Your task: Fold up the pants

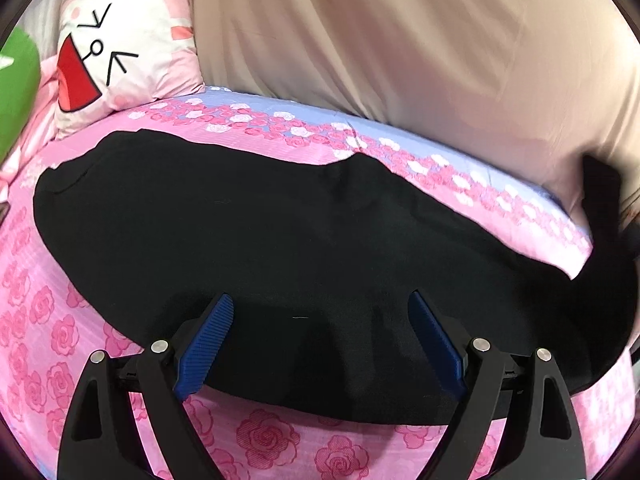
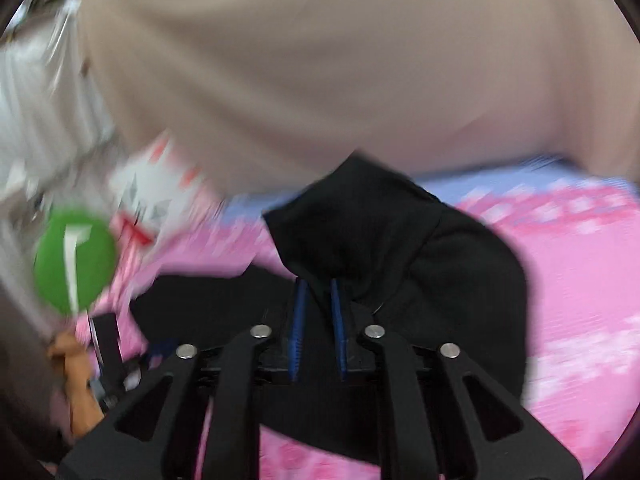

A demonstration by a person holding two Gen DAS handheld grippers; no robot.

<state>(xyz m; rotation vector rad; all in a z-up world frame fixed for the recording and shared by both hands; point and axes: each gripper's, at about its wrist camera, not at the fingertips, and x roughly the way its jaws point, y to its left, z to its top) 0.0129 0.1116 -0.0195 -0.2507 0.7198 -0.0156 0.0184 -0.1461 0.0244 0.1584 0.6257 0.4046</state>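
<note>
Black pants (image 1: 240, 220) lie spread across a pink rose-print bed sheet (image 1: 52, 320). My left gripper (image 1: 320, 300) hangs open just over their near edge, blue pads (image 1: 208, 344) wide apart, and nothing is gripped. At the right the pants' end (image 1: 600, 200) rises off the bed. In the blurred right wrist view my right gripper (image 2: 317, 286) is shut on a bunched fold of the pants (image 2: 380, 232), held up above the sheet (image 2: 580, 280).
A white and pink pillow with a cartoon face (image 1: 120, 48) sits at the bed's far left. Beige fabric (image 1: 400, 40) fills the back. A green round thing (image 2: 76, 260) and a hand (image 2: 74, 360) show at the lower left of the right wrist view.
</note>
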